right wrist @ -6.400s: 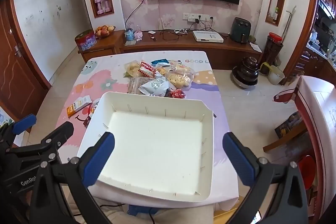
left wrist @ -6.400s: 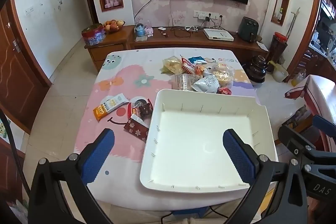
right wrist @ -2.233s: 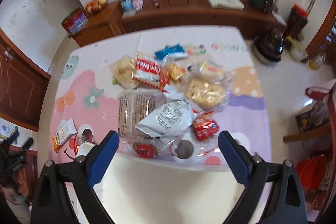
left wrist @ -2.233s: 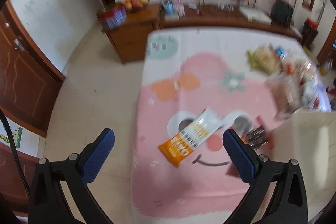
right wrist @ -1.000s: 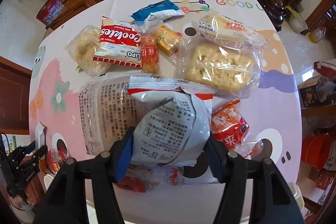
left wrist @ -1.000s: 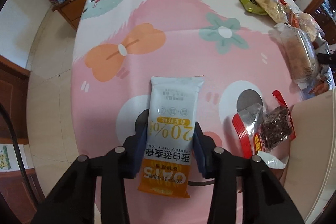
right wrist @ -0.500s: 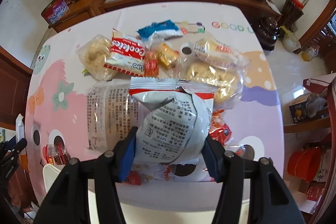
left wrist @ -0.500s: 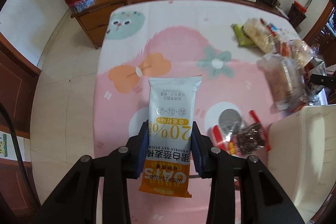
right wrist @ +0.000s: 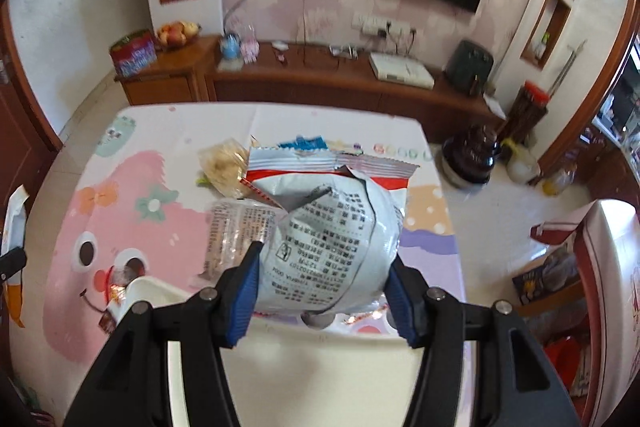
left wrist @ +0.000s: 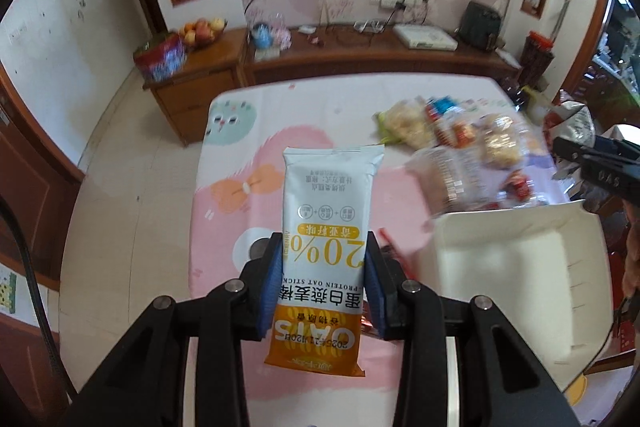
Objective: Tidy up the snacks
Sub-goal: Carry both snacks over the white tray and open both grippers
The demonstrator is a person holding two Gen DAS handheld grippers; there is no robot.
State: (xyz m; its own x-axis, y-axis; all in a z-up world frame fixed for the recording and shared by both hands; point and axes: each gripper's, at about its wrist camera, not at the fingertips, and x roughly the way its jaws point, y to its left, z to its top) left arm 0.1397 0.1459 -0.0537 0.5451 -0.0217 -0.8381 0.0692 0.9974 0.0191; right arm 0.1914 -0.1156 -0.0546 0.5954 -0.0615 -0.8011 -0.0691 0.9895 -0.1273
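My left gripper [left wrist: 324,259] is shut on a white and orange oat stick packet [left wrist: 326,211], held upright well above the pink tablecloth [left wrist: 224,251]. My right gripper [right wrist: 324,279] is shut on a puffy silver and red snack bag [right wrist: 332,239], lifted over the table. The white plastic tray [left wrist: 516,267] lies at the right in the left wrist view; its near rim [right wrist: 320,341] shows under the silver bag in the right wrist view. The right gripper with its bag [left wrist: 576,125] shows at the far right of the left wrist view. A pile of snack packets [left wrist: 460,143] lies beyond the tray.
A clear bag of biscuits [right wrist: 232,227] and a bag of yellow puffs [right wrist: 224,163] lie behind the silver bag. A red chocolate packet [left wrist: 390,247] sits left of the tray. A wooden sideboard [left wrist: 360,63] stands beyond the table, a dark pot [right wrist: 472,155] on the floor at right.
Both grippers have risen from the table with their packets and tilted up, so the room and the television now show. The white tray has come into view below both.
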